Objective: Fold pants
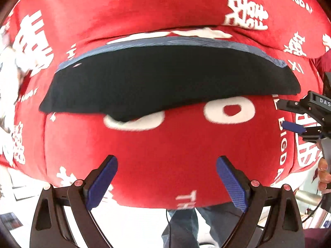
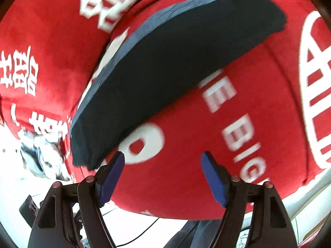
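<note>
The dark navy pants [image 1: 165, 78] lie folded into a flat stack on the red cloth, with layered blue-grey edges along the far side. In the right wrist view the same stack [image 2: 175, 72] runs diagonally from lower left to upper right. My left gripper [image 1: 167, 177] is open and empty, held back from the stack's near edge. My right gripper [image 2: 163, 171] is open and empty; its left fingertip [image 2: 118, 165] is close to the stack's near corner. The right gripper also shows at the right edge of the left wrist view [image 1: 298, 122].
A red cloth with white lettering [image 1: 186, 155] covers the table and hangs over its front edge [image 2: 186, 196]. The person's legs [image 1: 186, 227] stand below the edge. Crumpled grey-white fabric [image 2: 43, 155] lies off the table's left side.
</note>
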